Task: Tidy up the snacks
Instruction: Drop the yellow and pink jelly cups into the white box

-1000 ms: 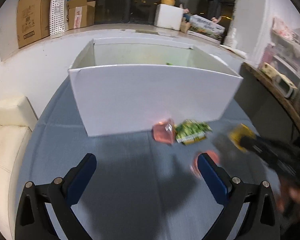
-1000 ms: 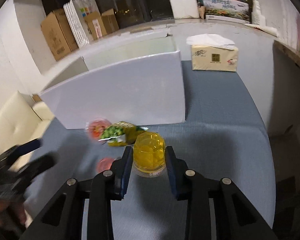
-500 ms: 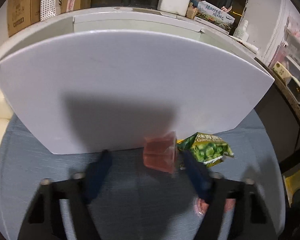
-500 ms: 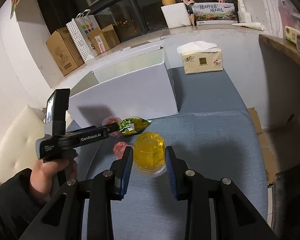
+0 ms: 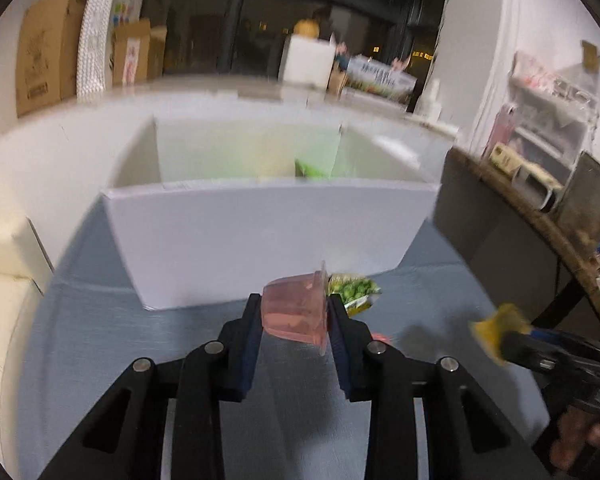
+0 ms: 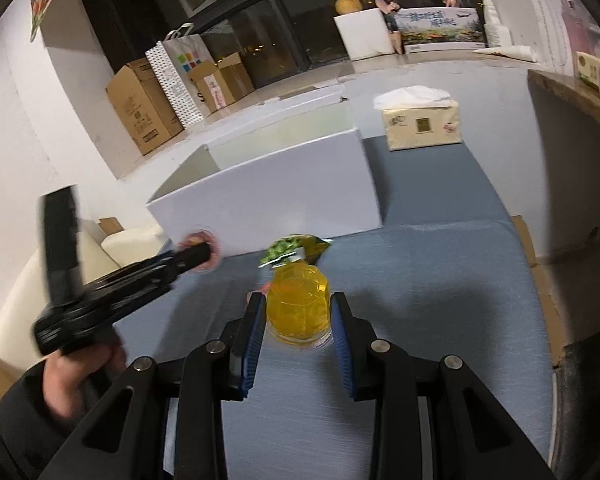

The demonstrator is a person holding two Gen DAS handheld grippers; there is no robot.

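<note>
My left gripper (image 5: 294, 316) is shut on a pink jelly cup (image 5: 296, 312), held above the blue table in front of the white box (image 5: 268, 240). My right gripper (image 6: 299, 312) is shut on a yellow jelly cup (image 6: 299, 306), also held above the table. A green pea packet (image 5: 354, 290) lies at the foot of the box and also shows in the right wrist view (image 6: 296, 248). A second pink cup (image 5: 380, 337) lies on the table, mostly hidden behind my left finger. A green packet (image 5: 312, 168) sits inside the box.
A tissue box (image 6: 420, 122) stands on the table to the right of the white box. Cardboard boxes (image 6: 148, 112) and a paper bag line the ledge behind. A cream sofa (image 5: 4, 292) is at the left, a dark counter (image 5: 540, 240) at the right.
My left gripper moved in, shut on the pink jelly cup and lifted it back from the box. My right gripper has stayed shut on the yellow cup and risen.
</note>
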